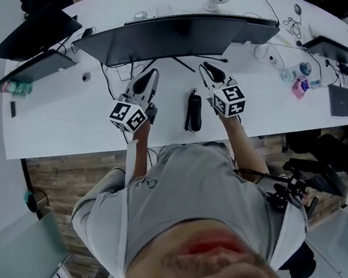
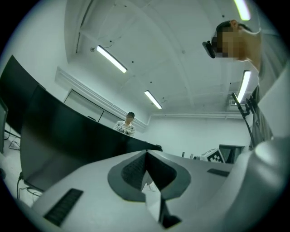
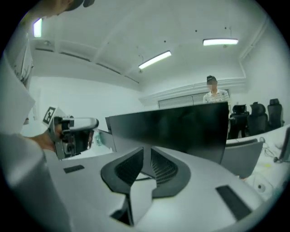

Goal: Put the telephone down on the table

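The long black plastic telephone handset point(image 1: 194, 111) is seen lying flat on the white curved surface point(image 1: 69, 122), between the two tools and touched by neither, the left tool point(image 1: 149, 75) being closed on nothing and the right tool point(image 1: 208, 69) empty, its jaws a slit apart.

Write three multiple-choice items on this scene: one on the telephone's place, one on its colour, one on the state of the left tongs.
1. Where is the telephone?
A. on a chair
B. flat on the table
C. in the right tongs

2. What colour is it?
A. white
B. red
C. black

3. The left tongs are:
A. closed and empty
B. wide open
C. clamped on a cup

Answers:
1. B, the handset lies on the white top.
2. C, it shows dark against the white.
3. A, the pads meet with nothing between them.
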### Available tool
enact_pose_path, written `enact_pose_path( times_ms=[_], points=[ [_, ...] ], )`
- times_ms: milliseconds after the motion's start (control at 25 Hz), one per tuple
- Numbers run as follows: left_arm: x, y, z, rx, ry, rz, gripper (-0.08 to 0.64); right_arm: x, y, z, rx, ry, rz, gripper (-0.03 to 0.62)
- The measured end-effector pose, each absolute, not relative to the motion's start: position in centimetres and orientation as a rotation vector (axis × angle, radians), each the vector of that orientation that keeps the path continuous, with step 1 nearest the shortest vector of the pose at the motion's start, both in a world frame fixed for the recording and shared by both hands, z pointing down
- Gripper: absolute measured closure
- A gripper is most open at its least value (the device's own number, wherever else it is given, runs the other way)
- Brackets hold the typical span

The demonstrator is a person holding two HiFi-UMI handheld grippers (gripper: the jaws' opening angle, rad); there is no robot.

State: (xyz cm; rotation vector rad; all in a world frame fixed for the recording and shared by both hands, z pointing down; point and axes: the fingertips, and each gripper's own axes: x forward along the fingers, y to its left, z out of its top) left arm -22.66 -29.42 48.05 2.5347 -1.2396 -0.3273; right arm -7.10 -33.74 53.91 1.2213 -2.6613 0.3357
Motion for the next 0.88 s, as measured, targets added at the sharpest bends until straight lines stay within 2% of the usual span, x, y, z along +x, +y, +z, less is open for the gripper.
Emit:
enact_pose_path(
  times_ms=[400, 640, 880],
  points=[
    [-19.5, -30.9, 43.6, 2.587, -1.111, -0.503, 0.549, -7.3, -33.3, 43.1, 1.265, -2.824, 0.138, 0.560],
    [-19.9, -30.7, 40.7, 2.549, -0.976, -0.692, 0.549, -8.2, -33.2, 41.1, 1.234, -2.880, 0.108, 0.561],
    [-19.4, -29.8, 40.1, 2.598, -1.030, -0.646, 0.549, -9.5, -32.8, 40.2, 1.175, -2.933, 0.093, 0.561]
  ],
)
